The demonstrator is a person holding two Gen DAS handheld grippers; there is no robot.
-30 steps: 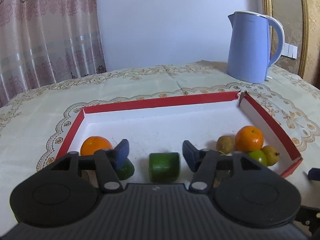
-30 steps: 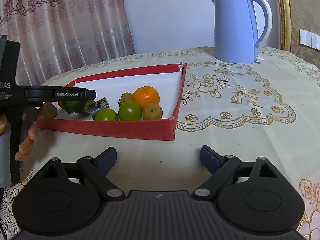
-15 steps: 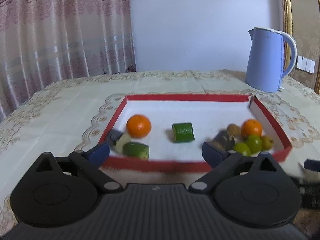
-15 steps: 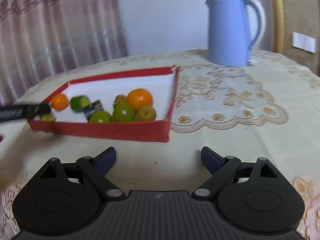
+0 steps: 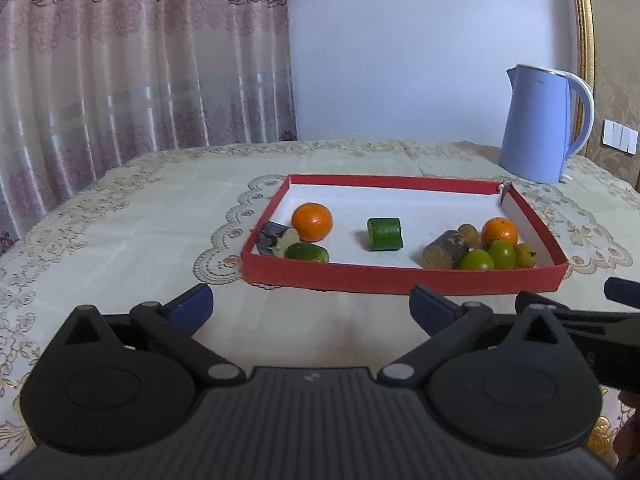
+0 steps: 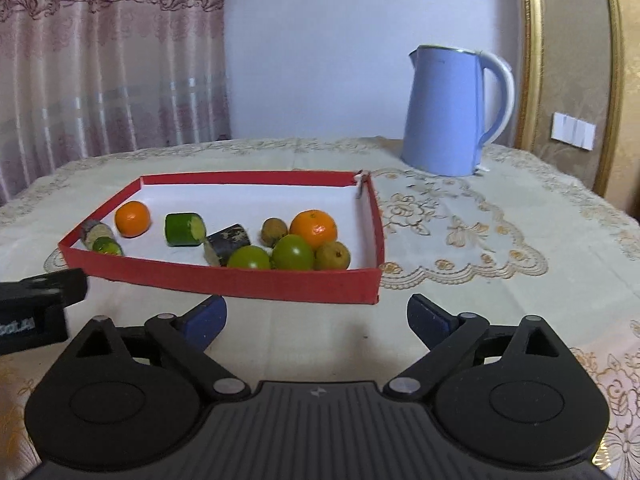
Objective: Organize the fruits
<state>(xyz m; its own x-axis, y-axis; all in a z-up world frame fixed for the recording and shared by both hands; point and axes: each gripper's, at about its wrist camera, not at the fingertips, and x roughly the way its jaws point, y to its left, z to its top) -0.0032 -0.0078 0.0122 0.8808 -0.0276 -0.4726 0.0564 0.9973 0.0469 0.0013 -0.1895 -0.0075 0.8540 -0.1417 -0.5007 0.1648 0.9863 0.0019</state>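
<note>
While its jaws are opening wide with nothing between them, the left gripper (image 5: pixel 311 308) is hovering over the bare tabletop (image 5: pixel 120 240) just short of the red tray (image 5: pixel 400 276). Beside it, the right gripper (image 6: pixel 316 316) is also opening, empty, its blue fingertips (image 6: pixel 208 318) spreading above the cloth in front of the tray's near wall; its dark tip is showing at the right edge of the left wrist view.

Inside the tray, the fruits are lying in two loose groups. At the left end an orange (image 5: pixel 312 222) is sitting beside a dark cut piece (image 5: pixel 274 237) and a green cut piece (image 5: pixel 307 253), both near the front corner. A green cylinder piece (image 5: pixel 385 234) is lying alone near the middle. At the right end a brown cut piece (image 5: pixel 445 250), a small brown fruit (image 5: pixel 468 234), a second orange (image 5: pixel 499 232), two green round fruits (image 5: pixel 476 261) and a yellowish pear-like fruit (image 5: pixel 525 255) are crowding together, touching one another.

Beyond the tray, a blue kettle (image 5: pixel 540 124) is standing upright on the lace-patterned cloth, well apart from the fruits, with a curtain (image 5: pixel 140 52) hanging behind.
</note>
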